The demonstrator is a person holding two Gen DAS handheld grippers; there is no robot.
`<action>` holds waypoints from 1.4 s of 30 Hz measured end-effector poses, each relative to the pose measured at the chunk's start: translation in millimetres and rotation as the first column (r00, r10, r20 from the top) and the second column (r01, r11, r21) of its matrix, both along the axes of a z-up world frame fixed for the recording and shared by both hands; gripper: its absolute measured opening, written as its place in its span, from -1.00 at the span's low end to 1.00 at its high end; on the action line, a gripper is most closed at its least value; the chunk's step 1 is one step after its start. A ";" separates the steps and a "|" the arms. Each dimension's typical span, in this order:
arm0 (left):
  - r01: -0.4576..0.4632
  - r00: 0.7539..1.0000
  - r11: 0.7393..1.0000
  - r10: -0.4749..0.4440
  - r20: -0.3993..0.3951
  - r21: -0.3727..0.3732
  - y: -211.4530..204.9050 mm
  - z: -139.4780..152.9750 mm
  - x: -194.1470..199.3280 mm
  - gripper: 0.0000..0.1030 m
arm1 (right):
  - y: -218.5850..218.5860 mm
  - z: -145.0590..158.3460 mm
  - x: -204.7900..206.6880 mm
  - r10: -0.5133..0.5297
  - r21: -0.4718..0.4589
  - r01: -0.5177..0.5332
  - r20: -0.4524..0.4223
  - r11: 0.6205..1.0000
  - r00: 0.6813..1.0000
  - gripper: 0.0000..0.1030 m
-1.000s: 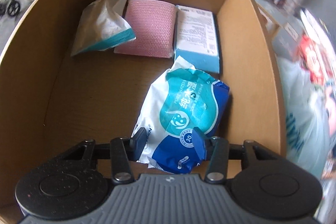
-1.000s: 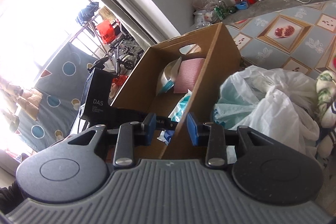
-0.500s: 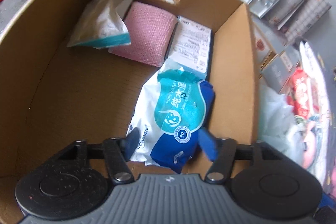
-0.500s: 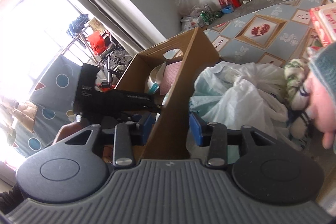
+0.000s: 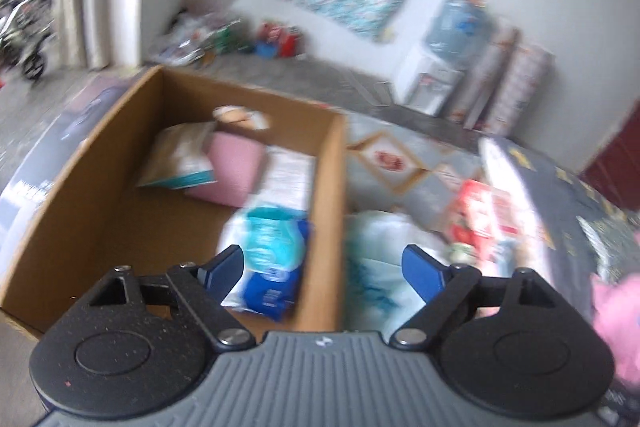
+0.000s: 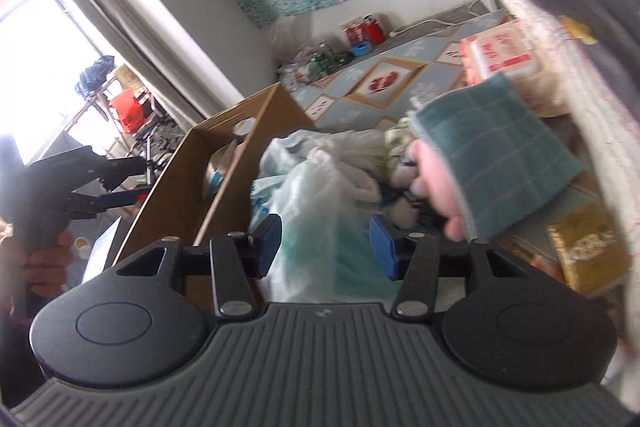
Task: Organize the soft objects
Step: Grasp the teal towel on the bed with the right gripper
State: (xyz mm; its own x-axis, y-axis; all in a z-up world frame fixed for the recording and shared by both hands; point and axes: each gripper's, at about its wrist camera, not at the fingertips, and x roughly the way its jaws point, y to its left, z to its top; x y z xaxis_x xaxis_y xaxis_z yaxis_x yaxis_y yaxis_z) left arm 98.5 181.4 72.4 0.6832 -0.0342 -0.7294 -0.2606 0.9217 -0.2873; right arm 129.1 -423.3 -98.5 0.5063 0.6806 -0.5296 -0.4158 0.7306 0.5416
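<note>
A cardboard box [image 5: 336, 211] holds a blue-and-teal wipes pack [image 5: 268, 251], a pink pad [image 5: 234, 167], a silver-and-teal pouch [image 5: 180, 159] and a white-and-blue pack [image 5: 290, 175]. My left gripper [image 5: 322, 263] hangs above the box's right wall; its jaws are opening with nothing between them. In the right wrist view the left gripper [image 6: 118, 198] shows beside the box [image 6: 224, 131]. My right gripper [image 6: 326, 241] points at a white plastic bag [image 6: 320, 179]; its jaws are opening and grip nothing. A pale pink soft shape [image 6: 436, 183] in teal checked cloth [image 6: 492, 155] lies just beyond.
A red-and-white package [image 6: 504, 63] and a yellow box [image 6: 588, 251] lie in the pile right of the box. A dark grey blanket [image 5: 560, 211] with yellow marks rises at the right. A water dispenser [image 5: 432, 83] stands by the far wall. A patterned mat [image 6: 384, 83] covers the floor.
The left gripper let go of the wipes pack, rose out of the box and spread its jaws wide. The right gripper swung from the box wall to the bag, its jaws widening.
</note>
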 end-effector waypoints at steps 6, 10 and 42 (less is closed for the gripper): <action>0.193 0.978 0.981 -0.195 0.071 0.026 -77.7 6.3 -0.2 0.70 | -50.6 4.2 13.8 -0.087 -0.020 0.088 0.032 0.996 0.996 -0.02; 0.304 0.948 0.952 -0.305 0.094 0.030 -132.4 -7.0 5.5 0.68 | -73.8 1.8 44.6 -0.077 -0.062 0.079 0.034 0.995 0.996 0.01; 0.431 0.902 0.902 -0.431 -0.015 0.007 -247.8 -118.2 105.3 -0.34 | -27.5 -101.2 241.2 0.073 -0.220 -0.108 -0.165 0.970 0.984 0.21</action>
